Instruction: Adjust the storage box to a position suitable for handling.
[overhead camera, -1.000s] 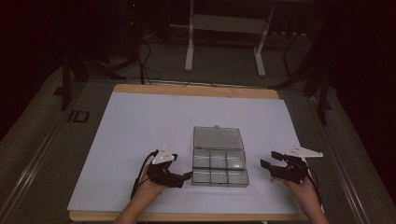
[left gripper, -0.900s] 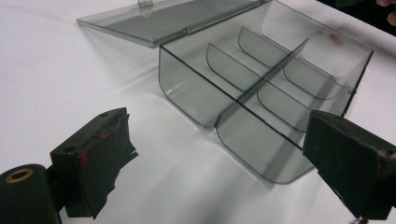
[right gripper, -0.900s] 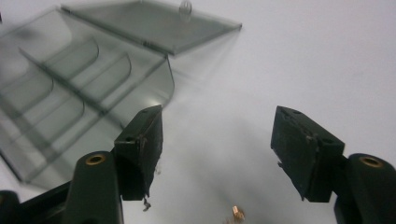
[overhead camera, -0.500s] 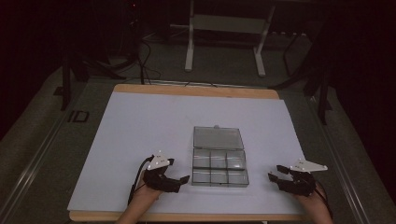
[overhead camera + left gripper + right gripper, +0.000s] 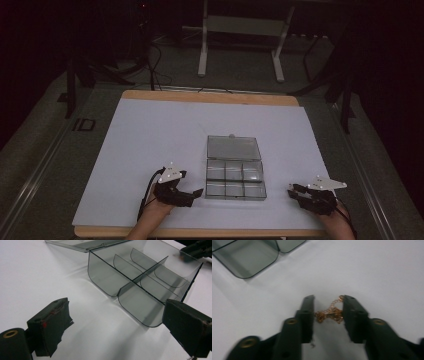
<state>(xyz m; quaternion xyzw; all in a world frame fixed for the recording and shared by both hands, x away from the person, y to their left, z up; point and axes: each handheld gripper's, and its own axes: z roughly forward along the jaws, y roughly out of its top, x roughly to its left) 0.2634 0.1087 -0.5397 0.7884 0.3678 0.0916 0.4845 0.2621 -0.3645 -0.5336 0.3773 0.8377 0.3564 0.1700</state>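
Right gripper (image 5: 328, 312) is down on the white table sheet (image 5: 150, 140) near the front right corner, jaws straddling a small heap of gold chain (image 5: 329, 313). Those jaws have just been closing in on it, and the chain sits bunched between the two black pads. One end of it looks like it touches the inner face of the pad on the right of the right gripper view, but honestly I can't tell if both pads are pressing yet; there's a sliver of gap on the other side, so I'd call it not clamped. The chain lies flat on the sheet, well off to the right of the box.

Left gripper (image 5: 117, 322) is wide open with nothing between the jaws, hovering low over the sheet just left of the clear plastic organizer box (image 5: 235, 179). In the left gripper view, one pad (image 5: 186, 328) sits right next to the box's near rounded corner; I can't say whether it touches.

Box itself is near the front middle of the table, lid (image 5: 234, 148) flipped open and lying flat behind it. It's split into six compartments, two rows of three, and they look empty. From the high view the person's hands come in from the bottom edge, one on each side of the box.
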